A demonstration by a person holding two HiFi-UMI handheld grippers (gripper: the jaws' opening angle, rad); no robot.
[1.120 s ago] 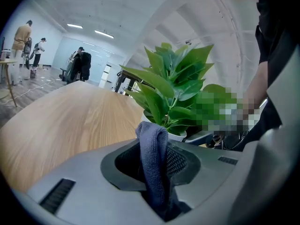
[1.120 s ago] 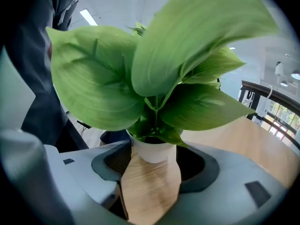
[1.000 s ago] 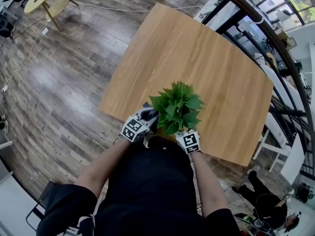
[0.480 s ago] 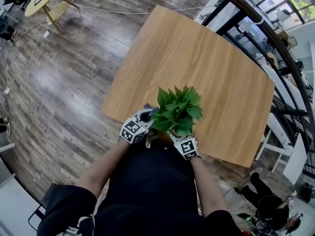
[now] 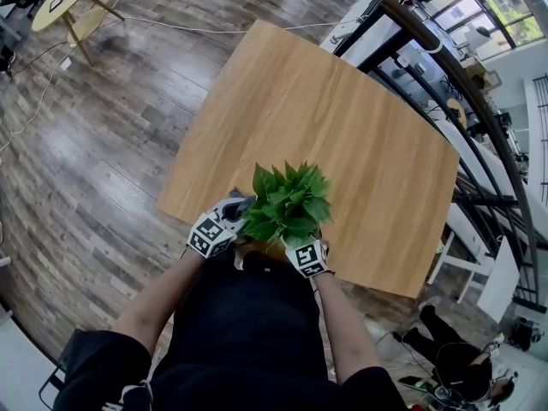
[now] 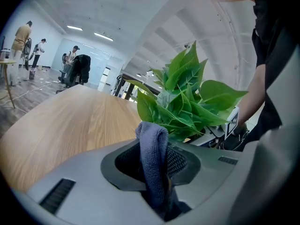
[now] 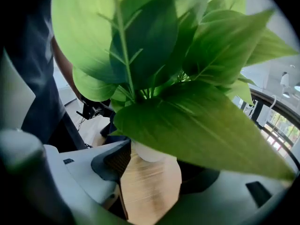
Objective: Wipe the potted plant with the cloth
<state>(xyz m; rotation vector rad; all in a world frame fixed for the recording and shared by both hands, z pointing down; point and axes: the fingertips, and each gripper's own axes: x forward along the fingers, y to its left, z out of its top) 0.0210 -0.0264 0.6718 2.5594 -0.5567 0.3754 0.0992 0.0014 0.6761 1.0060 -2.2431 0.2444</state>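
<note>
Head view: plant [image 5: 287, 202] stands at the near edge of the bench [image 5: 342, 118], right in front of your body, with one gripper on either side of it.

Right gripper view: leaves fill most of the frame. The white pot [image 7: 147, 153] shows below them, upright on the bench top.

Placement, as a judgement: the plant sits close to you so both grippers reach it, one to steady it and one to wipe.

Cloth [image 6: 152, 163]: a grey-blue fold standing up out of the left gripper [image 5: 235, 212], its top just short of the nearest leaves. No contact with a leaf is visible in the left gripper view, so the wiping stroke looks not yet landed.

Left gripper: jaws closed tight on the cloth's lower part, with no gap showing beside it. You hold it low, on the plant's left flank, aimed into the foliage.

Right gripper [image 7: 150, 172]: jaws spread to about pot width, the pot between their tips and bare bench showing in the gap nearer the camera. Both pads seem to meet the pot's sides, so read it as clamped on the pot; leaves hide the rim.

Risk: soft leaves will bend under the cloth, so keep the pot held.
</note>
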